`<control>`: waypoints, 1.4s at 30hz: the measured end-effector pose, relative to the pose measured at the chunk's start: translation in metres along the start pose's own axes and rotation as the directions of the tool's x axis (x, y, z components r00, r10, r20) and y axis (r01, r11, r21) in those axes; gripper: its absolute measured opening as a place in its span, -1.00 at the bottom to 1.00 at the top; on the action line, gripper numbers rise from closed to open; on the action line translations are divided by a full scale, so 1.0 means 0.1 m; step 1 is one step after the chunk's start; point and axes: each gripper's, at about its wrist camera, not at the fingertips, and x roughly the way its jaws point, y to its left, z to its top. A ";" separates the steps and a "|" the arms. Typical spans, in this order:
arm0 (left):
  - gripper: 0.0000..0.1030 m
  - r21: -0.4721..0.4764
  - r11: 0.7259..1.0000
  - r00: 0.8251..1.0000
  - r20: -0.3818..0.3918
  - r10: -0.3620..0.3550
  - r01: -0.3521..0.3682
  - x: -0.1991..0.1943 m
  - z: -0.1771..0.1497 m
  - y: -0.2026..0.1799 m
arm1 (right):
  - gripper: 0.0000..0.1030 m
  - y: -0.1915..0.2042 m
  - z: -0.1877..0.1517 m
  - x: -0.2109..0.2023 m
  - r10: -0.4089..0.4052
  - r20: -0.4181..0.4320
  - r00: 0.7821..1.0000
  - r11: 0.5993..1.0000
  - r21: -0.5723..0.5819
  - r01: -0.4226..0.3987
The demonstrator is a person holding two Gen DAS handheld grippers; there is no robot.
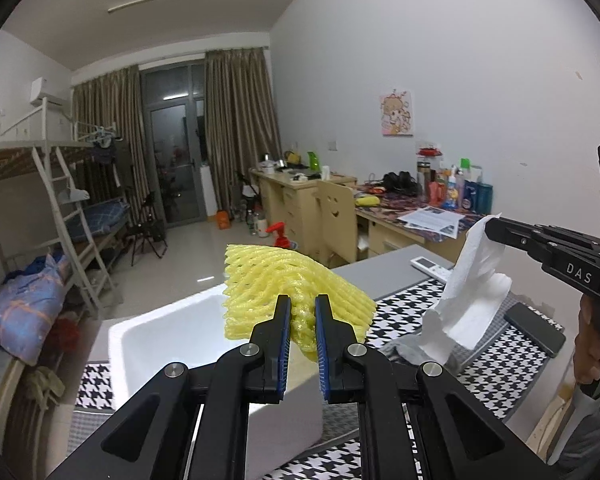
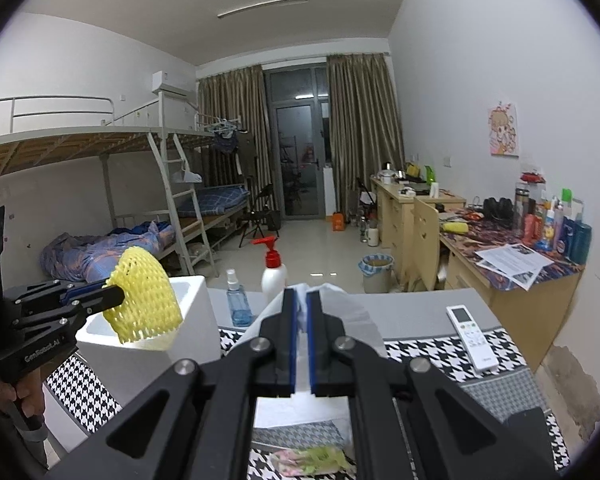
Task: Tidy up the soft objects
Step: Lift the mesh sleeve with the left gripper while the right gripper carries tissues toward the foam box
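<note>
My left gripper (image 1: 302,300) is shut on a yellow foam net (image 1: 288,284) and holds it in the air above the white foam box (image 1: 160,340). From the right wrist view the net (image 2: 144,300) hangs over the box's (image 2: 196,320) opening, held by the left gripper (image 2: 114,294). My right gripper (image 2: 299,294) is shut on a white paper towel (image 2: 340,312), lifted above the table. In the left wrist view the towel (image 1: 472,292) hangs from the right gripper (image 1: 490,226), right of the net. A grey cloth (image 1: 408,350) lies on the table under the towel.
A houndstooth mat (image 2: 428,352) covers the grey table. A white remote (image 2: 474,336), a blue spray bottle (image 2: 238,304) and a red-capped pump bottle (image 2: 274,272) stand on it. A black phone (image 1: 536,328) lies at the right. A green-pink item (image 2: 312,458) lies near the front edge.
</note>
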 end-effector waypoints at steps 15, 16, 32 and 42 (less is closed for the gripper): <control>-0.76 -0.045 0.993 0.994 -0.003 0.111 -0.111 -0.02 -0.01 0.32 | -0.87 0.29 0.14 0.23 0.082 0.009 0.997 0.996 -0.028 -0.082; -0.76 -0.045 0.992 0.993 -0.002 0.119 -0.119 -0.03 -0.02 0.34 | -0.87 0.30 0.14 0.24 0.087 0.008 0.996 0.996 -0.030 -0.087; -0.76 -0.095 0.974 0.979 -0.001 0.205 -0.204 -0.13 -0.01 0.68 | -0.88 0.69 0.47 0.36 0.163 0.044 0.986 0.983 -0.091 -0.158; -0.76 -0.116 0.964 0.971 0.010 0.241 -0.238 -0.21 -0.01 0.76 | -0.87 0.92 0.56 0.45 0.225 0.046 0.973 0.968 -0.129 -0.218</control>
